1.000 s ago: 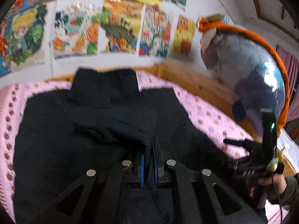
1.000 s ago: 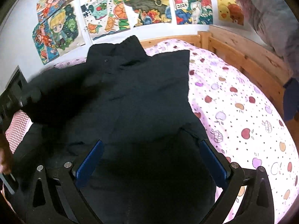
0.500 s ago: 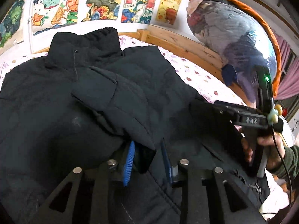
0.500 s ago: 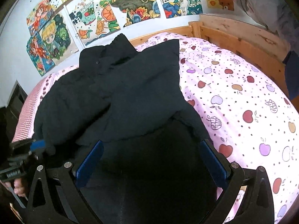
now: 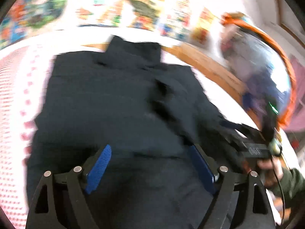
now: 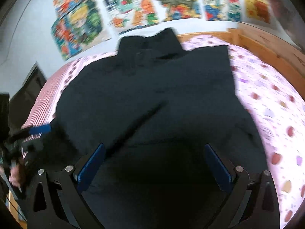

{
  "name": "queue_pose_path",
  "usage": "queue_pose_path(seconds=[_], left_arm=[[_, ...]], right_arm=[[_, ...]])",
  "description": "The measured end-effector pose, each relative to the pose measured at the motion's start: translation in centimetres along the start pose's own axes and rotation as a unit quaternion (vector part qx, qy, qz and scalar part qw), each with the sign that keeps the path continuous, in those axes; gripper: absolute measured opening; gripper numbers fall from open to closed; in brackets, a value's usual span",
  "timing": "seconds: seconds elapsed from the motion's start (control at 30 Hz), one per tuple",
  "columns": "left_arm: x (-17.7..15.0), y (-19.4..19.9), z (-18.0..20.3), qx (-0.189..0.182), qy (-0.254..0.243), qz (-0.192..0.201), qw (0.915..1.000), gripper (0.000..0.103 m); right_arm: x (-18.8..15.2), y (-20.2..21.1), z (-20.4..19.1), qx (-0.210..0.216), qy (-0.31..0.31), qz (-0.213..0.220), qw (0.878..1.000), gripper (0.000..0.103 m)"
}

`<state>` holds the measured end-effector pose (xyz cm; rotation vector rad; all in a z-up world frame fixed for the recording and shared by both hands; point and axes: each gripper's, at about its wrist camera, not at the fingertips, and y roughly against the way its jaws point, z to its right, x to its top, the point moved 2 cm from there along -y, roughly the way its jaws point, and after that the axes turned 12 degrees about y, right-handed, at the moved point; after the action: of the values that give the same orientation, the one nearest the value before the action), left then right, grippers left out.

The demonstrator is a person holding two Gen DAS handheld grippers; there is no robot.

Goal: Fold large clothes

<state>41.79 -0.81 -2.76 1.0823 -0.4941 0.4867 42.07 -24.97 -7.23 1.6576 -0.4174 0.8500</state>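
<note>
left claw [image 5: 150,164]: spread, empty | right claw [image 6: 154,164]: spread, empty | black jacket [image 6: 152,95]: lying on bed [image 6: 266,87]

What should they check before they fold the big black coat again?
1. Left gripper open, nothing in it: ok.
2. Right gripper open, nothing in it: ok.
3. Black coat lying on the bed, collar toward the wall: ok.
4. Sleeves folded in over the body: looks ok, but the pictures are blurry, so cannot tell for sure.
5. Coat lying smooth, no lumps: not ok, a ridge runs across the front.
6. Hem near the grippers lying straight: cannot tell, it is hidden below the fingers.
</note>
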Motion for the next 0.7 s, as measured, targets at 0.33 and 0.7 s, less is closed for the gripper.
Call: queue_pose_path(seconds=[0.33, 0.7], left_arm=[[3.1, 1.7, -7.3, 0.153, 0.090, 0.043, 0.9832, 0.085], [5.6, -2.6, -8.0, 0.191, 0.073, 0.057, 0.9772, 0.085]], right_arm=[[5.4, -4.0, -7.2, -0.054, 0.105, -0.003, 0.993, 0.101], [5.6, 3.0, -1.6, -0.119, 0.076, 0.094, 0.986, 0.014]])
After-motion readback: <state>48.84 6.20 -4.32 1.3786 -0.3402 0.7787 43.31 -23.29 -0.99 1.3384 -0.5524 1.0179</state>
